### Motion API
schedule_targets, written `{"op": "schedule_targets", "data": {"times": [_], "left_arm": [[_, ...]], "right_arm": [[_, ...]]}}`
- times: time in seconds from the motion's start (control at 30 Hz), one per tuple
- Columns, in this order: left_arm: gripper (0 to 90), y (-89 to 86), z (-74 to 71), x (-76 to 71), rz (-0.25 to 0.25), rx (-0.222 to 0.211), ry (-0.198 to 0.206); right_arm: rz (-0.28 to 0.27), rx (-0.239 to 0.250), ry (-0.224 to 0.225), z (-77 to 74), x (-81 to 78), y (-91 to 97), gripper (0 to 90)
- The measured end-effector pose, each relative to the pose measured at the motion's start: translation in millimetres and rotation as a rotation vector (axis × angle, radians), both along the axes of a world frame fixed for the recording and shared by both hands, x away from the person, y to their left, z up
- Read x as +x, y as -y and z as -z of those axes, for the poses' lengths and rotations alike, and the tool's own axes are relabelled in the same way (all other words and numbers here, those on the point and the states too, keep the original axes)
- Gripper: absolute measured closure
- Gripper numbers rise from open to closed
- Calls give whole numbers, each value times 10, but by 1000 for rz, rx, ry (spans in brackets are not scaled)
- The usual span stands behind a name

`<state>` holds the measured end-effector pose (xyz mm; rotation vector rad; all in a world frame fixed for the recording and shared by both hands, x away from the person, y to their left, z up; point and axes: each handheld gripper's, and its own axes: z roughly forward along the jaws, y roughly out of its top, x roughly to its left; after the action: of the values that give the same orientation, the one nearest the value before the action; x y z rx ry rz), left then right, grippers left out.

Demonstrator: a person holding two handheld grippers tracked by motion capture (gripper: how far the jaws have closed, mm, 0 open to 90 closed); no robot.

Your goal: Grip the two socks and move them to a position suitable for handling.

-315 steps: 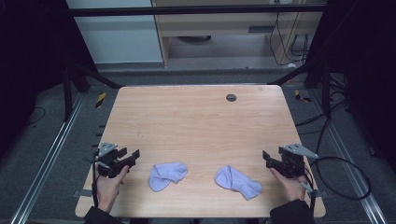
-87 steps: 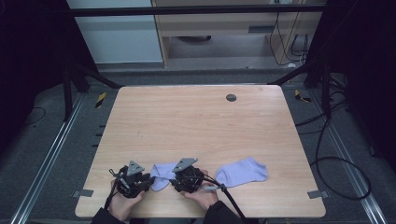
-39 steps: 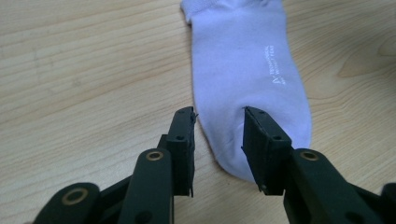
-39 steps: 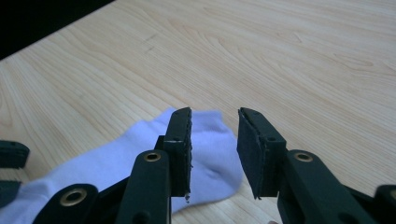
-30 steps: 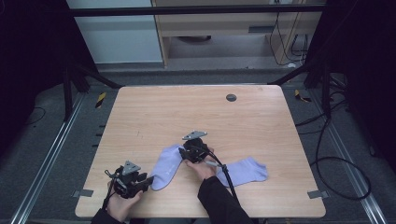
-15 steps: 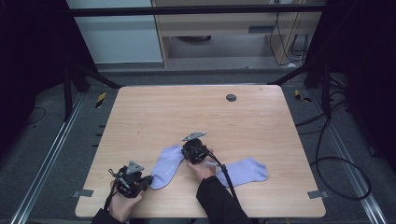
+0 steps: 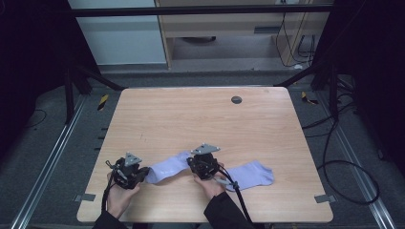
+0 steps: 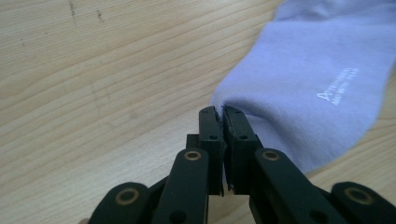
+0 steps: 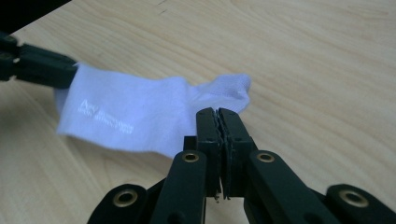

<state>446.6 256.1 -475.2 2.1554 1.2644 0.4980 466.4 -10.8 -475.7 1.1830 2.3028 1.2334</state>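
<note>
Sock (image 7: pixel 167 167), lilac, stretched flat between my left gripper (image 7: pixel 128 172) and right gripper (image 7: pixel 204 166), both clenched on its ends; next, I judge, matching second sock (image 7: pixel 250 174).

Far half of the bench (image 7: pixel 181 114) was open wood, only a small dark disc (image 7: pixel 236 99) set in it near the far edge. Near strip was crowded: left claw (image 7: pixel 143 172) and right claw (image 7: pixel 192 163) sat close together with one lilac sock (image 7: pixel 167 167) stretched between them. Second sock (image 7: pixel 250 174) lay flat just right of the right claw. Near-right corner beyond it was open.
</note>
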Motion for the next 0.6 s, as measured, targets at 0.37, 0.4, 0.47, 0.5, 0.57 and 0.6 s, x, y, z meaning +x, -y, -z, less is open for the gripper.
{"op": "schedule_targets", "data": {"times": [0.37,0.4,0.47,0.5,0.57,0.6], "left_arm": [[692,-108,7,31,-32,-7,18],[675,-121,-5,26,-48,-22,25],[647,-152,-40,18,-60,-36,32],[631,-152,-40,18,-60,-36,32],[613,-162,-70,5,-73,-67,46],[604,-162,-90,-4,-74,-87,53]], "right_arm": [[-10,-12,-61,185,-159,-35,731],[-3,2,-71,169,-163,-20,716],[-7,16,-62,123,-159,31,682],[-5,20,-55,93,-159,60,668],[-9,20,-36,58,-149,108,650],[-5,27,-35,32,-146,139,640]]}}
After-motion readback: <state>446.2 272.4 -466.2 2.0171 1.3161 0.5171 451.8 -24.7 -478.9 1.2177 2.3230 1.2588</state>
